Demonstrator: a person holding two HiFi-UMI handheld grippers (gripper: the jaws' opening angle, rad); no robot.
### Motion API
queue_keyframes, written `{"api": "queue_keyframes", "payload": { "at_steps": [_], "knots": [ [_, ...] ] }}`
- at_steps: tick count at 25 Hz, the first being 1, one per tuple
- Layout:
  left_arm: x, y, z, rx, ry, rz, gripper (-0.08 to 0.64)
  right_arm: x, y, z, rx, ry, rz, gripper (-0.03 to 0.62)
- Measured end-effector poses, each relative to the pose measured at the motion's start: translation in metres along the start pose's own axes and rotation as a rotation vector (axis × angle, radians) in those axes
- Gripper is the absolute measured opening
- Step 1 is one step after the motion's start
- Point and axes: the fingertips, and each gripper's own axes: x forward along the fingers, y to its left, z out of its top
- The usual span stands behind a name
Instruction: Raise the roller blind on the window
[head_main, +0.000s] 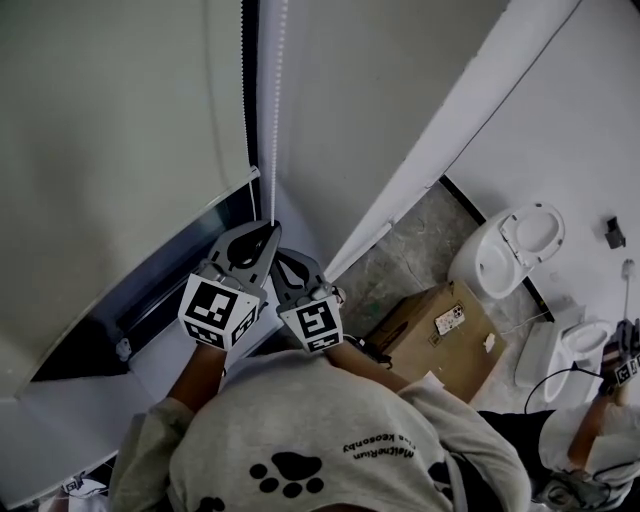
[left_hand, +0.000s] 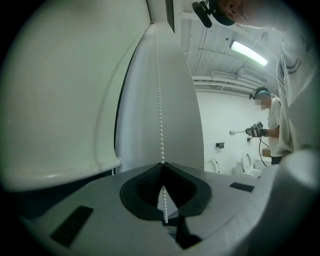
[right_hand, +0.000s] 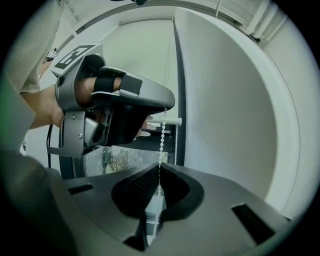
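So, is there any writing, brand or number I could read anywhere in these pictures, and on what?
Nothing reads clearly.
Print on the grey shirt: upside down, too small to read.
Label on the cardboard box: too small.
Squares on the left cube and right cube: patterns, not letters.

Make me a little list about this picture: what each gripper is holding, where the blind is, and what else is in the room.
left gripper: jaws shut on the bead chain, higher up
right gripper: jaws shut on the same chain, just below the left one
blind: partly down; dark window glass shows under its bottom edge
floor: cardboard box and toilet
also there: another person holding a gripper, off to the right
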Motion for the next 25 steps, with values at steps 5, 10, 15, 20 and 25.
{"api": "queue_keyframes", "payload": {
  "at_steps": [5,10,15,20,25],
  "knots": [
    [0.000,-0.001,-0.028,-0.026,0.020,0.006,0.008,0.001,0.003,-0.028,0.013,0.044,0.010,0.012],
    [-0.002,-0.004,-0.047,-0.025,0.029,0.018,0.008,0.001,0.007,-0.046,0.017,0.060,0.019,0.012],
    [-0.002,-0.005,-0.062,-0.020,0.021,0.019,0.008,0.002,0.010,-0.062,-0.005,0.051,0.039,0.012],
    [0.000,-0.007,-0.074,-0.017,0.037,0.018,0.008,0.004,0.010,-0.073,0.003,0.065,0.030,0.012],
    [-0.004,-0.002,-0.084,-0.011,0.033,0.017,0.008,0.007,0.017,-0.082,0.025,0.060,0.016,0.012]
  ]
}}
